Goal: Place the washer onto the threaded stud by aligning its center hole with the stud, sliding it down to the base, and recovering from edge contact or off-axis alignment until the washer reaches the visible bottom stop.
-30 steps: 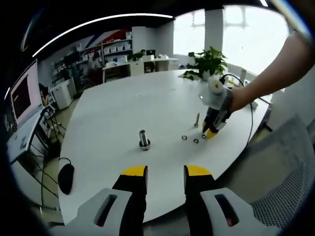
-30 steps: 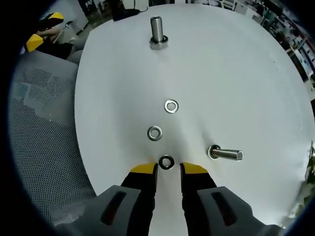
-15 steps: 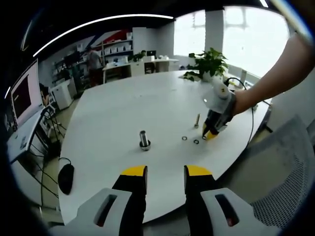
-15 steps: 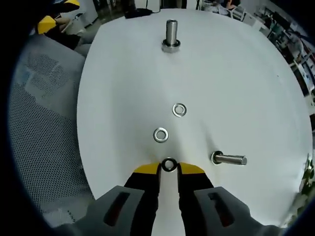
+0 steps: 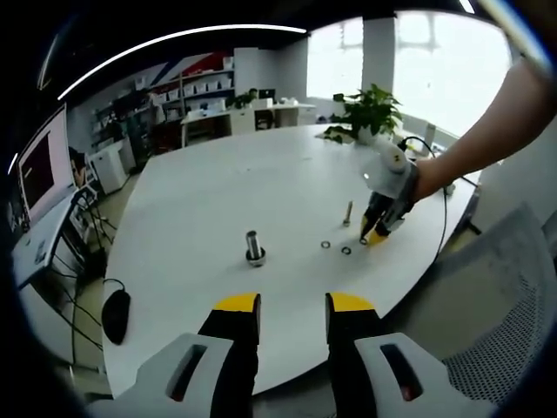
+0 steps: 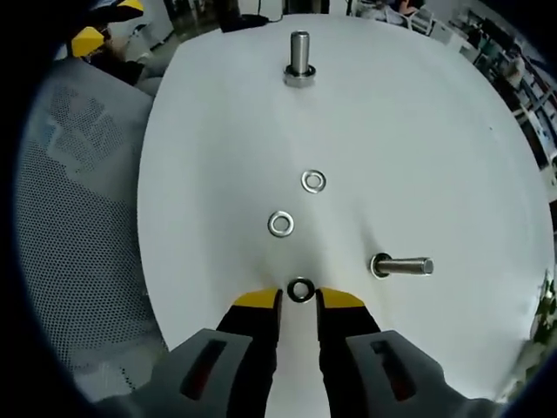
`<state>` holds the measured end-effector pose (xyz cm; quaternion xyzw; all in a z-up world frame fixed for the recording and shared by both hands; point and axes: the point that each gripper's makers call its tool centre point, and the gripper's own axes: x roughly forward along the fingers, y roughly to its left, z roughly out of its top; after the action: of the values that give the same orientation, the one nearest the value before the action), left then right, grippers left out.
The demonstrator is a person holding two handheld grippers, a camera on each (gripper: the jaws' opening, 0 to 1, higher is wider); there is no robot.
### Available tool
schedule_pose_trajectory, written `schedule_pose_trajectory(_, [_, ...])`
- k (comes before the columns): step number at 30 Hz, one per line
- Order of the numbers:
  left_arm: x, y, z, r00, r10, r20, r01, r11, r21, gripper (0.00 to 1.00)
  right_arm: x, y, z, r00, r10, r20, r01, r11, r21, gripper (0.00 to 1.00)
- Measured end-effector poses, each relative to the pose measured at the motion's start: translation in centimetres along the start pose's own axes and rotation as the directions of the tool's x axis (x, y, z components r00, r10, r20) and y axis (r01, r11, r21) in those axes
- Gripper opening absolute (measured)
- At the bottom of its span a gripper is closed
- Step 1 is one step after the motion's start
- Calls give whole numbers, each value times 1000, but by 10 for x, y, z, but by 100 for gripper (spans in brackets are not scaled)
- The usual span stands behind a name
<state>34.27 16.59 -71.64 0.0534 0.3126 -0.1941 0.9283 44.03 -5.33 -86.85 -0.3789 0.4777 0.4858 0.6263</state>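
An upright threaded stud stands in a ring base on the white round table. My right gripper has its yellow-tipped jaws shut on a dark washer, held at the very tips just above the table. Two silver washers lie flat between it and the stud, and show small in the left gripper view. My left gripper hovers open and empty off the table's near edge, well short of the stud.
A loose bolt lies on its side right of the washers. A grey mesh chair stands at the table edge. A potted plant and a black cable sit at the far side.
My right jaws have closed in on the dark washer. It has stayed between the tips while the other washers and bolt slid up the view. My left gripper has not moved.
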Motion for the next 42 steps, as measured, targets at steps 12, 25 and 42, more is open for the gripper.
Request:
schedule_pose_trajectory(12, [0, 0, -1, 1000, 3, -7, -3, 1000, 0, 28, 1, 1, 3, 998, 1, -61, -4, 999, -53, 16])
schedule_pose_trajectory(25, [0, 2, -1, 1000, 9, -4, -9, 1000, -4, 28, -1, 1, 2, 987, -59, -149, 51, 997, -62, 14])
schedule_pose_trajectory(42, [0, 1, 0, 1000, 5, 0, -5, 1000, -3, 28, -9, 0, -17, 998, -25, -59, 33, 991, 130, 13])
